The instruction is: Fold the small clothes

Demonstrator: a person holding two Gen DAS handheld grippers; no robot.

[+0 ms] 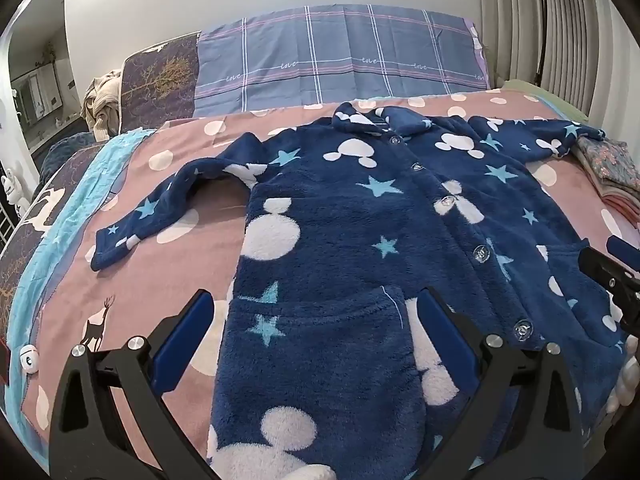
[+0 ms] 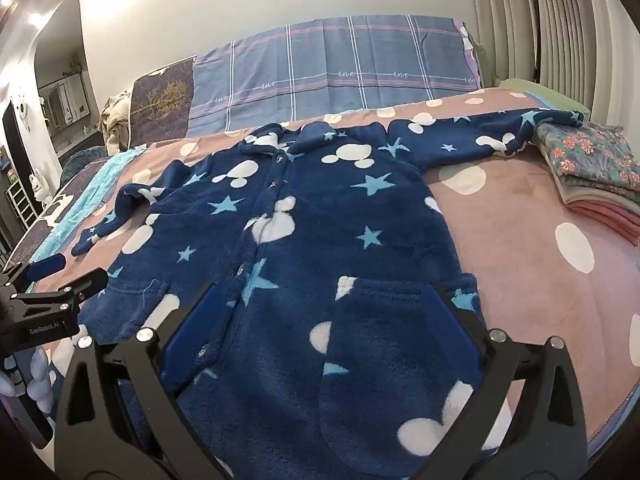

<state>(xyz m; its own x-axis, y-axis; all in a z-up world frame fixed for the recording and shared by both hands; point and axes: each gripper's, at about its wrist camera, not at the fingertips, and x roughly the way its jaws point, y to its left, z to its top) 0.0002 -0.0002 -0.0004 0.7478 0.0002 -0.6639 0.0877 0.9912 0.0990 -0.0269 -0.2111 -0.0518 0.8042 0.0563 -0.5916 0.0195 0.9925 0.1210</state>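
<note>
So, navy fleece pajama top [image 1: 360, 216] with stars and mouse heads, spread flat and buttoned on the pink dotted blanket [image 1: 168, 264], sleeves out to both sides. Left gripper [image 1: 316, 312] over the hem pocket, jaws wide apart, gripping nothing. Right gripper [image 2: 324, 300] same deal over the other pocket, spread wide. Folded floral clothes stack [image 2: 592, 160] touching the far sleeve cuff. Plaid pillow [image 1: 340, 52] behind.
</note>
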